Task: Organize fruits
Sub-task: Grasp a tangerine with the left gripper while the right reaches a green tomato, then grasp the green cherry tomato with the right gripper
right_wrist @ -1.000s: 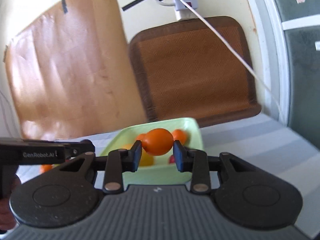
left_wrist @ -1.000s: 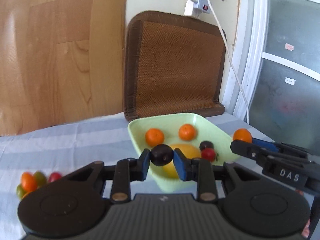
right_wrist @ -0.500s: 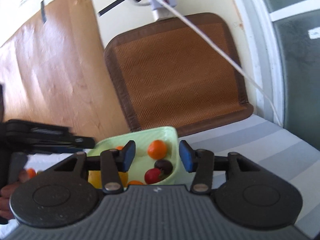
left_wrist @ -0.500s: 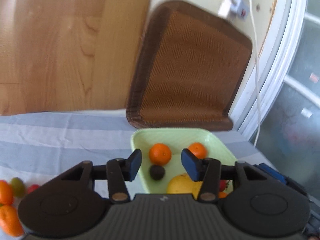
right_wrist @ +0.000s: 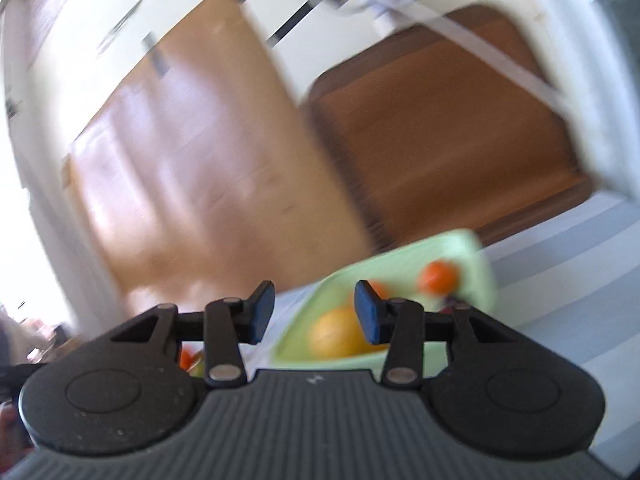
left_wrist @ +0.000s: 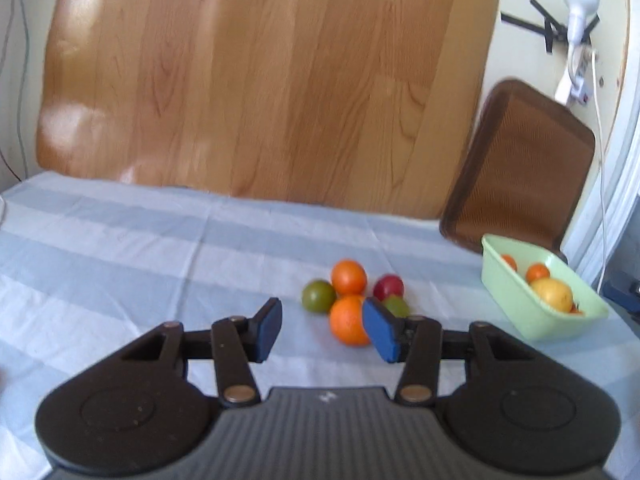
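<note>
A striped pale blue cloth (left_wrist: 120, 248) covers the table, soft and slightly creased. Behind it leans a smooth wooden board (left_wrist: 260, 80), and to its right a brown woven mat (left_wrist: 524, 168) with rounded corners and a darker border.

The left gripper (left_wrist: 322, 330) hovers low over the cloth, its two blue-padded fingers spread apart and holding nothing. Just beyond its tips sits a tight cluster of five small round fruits: a dull green one (left_wrist: 318, 296) at the left, two glossy oranges (left_wrist: 349, 278), one behind the other, a red one (left_wrist: 389, 286), and a second green one (left_wrist: 396, 305) partly hidden by the right finger. The nearer orange (left_wrist: 346, 324) lies between the fingertips, closer to the right pad.

Further right stands a pale green plastic tray (left_wrist: 520, 308), rectangular with sloping walls. It holds two small oranges at the back, a larger yellow fruit (left_wrist: 554, 294) in front, and something orange-red at the near edge, too hidden to name.

The right wrist view is heavily blurred. The right gripper (right_wrist: 315, 314) has its fingers apart and empty, with the tray (right_wrist: 482, 276) just beyond them.
</note>
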The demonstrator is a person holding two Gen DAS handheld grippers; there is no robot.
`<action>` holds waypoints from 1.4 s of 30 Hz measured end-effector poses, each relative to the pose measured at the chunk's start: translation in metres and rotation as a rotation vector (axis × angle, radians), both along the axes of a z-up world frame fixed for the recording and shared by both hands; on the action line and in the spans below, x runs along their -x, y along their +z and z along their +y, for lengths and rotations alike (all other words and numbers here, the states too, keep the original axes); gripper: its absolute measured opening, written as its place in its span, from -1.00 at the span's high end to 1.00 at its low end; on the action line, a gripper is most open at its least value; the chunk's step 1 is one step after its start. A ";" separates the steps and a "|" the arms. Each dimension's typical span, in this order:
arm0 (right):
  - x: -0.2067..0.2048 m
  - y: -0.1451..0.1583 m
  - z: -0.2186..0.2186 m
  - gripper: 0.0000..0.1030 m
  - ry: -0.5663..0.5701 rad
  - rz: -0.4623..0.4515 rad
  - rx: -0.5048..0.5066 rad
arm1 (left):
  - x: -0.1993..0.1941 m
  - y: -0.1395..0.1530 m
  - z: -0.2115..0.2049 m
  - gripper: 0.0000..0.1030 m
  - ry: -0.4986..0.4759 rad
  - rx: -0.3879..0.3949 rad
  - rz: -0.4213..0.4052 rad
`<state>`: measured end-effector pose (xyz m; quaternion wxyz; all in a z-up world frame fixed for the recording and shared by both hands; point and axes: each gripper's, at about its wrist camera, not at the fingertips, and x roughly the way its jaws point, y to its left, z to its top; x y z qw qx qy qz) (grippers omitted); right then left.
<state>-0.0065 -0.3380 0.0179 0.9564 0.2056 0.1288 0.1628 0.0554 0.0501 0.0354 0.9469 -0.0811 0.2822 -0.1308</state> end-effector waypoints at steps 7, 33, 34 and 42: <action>-0.035 -0.001 0.103 0.30 0.190 0.146 0.196 | -0.033 -0.024 -0.030 0.14 -0.054 -0.020 0.050; -0.018 -0.017 0.126 0.89 0.195 0.225 0.257 | 0.033 -0.027 -0.028 0.25 -0.130 0.106 0.082; -0.010 -0.014 0.117 0.89 0.178 0.209 0.249 | 0.033 -0.024 -0.037 0.25 -0.154 0.105 0.070; 0.002 -0.010 0.074 0.71 0.108 0.178 0.261 | 0.011 -0.007 -0.100 0.25 -0.240 0.106 0.036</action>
